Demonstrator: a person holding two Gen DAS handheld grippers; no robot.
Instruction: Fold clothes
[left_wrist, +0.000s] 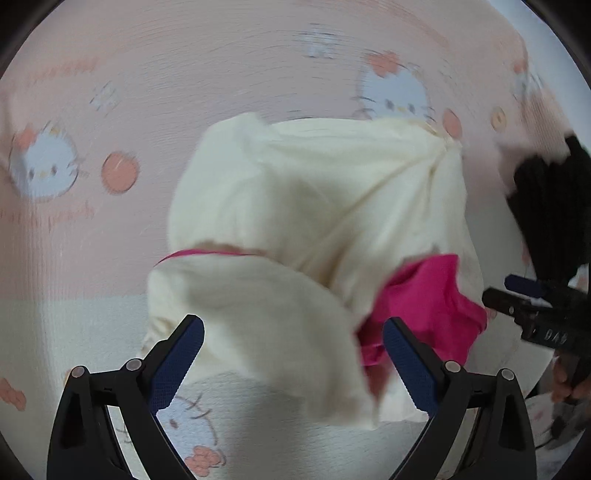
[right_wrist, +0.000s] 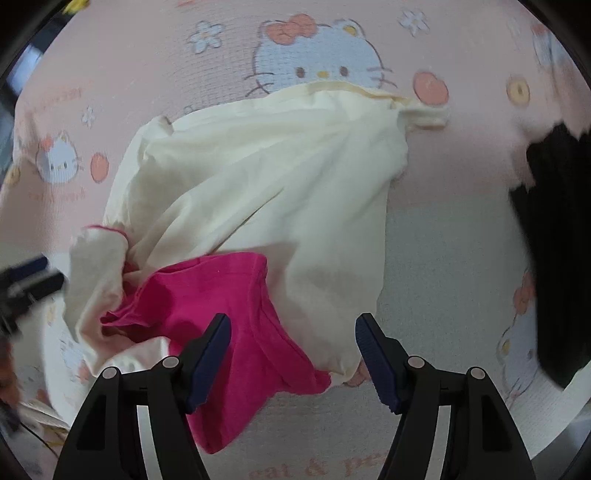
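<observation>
A cream garment (left_wrist: 295, 206) (right_wrist: 258, 177) with bright pink parts (left_wrist: 428, 299) (right_wrist: 221, 306) lies crumpled on a pink cartoon-cat bedsheet (left_wrist: 147, 110) (right_wrist: 443, 221). My left gripper (left_wrist: 293, 343) hovers open just above the garment's near cream edge, nothing between its fingers. My right gripper (right_wrist: 293, 343) is open too, its left finger over the pink fabric, gripping nothing. In the left wrist view the right gripper (left_wrist: 517, 306) shows at the right edge beside the pink part. The left gripper (right_wrist: 29, 280) appears blurred at the left edge of the right wrist view.
A black garment (left_wrist: 550, 206) (right_wrist: 554, 251) lies on the sheet to the right of the cream one. A hand (left_wrist: 569, 380) holds the right gripper. Bare sheet stretches beyond and to the left of the cream garment.
</observation>
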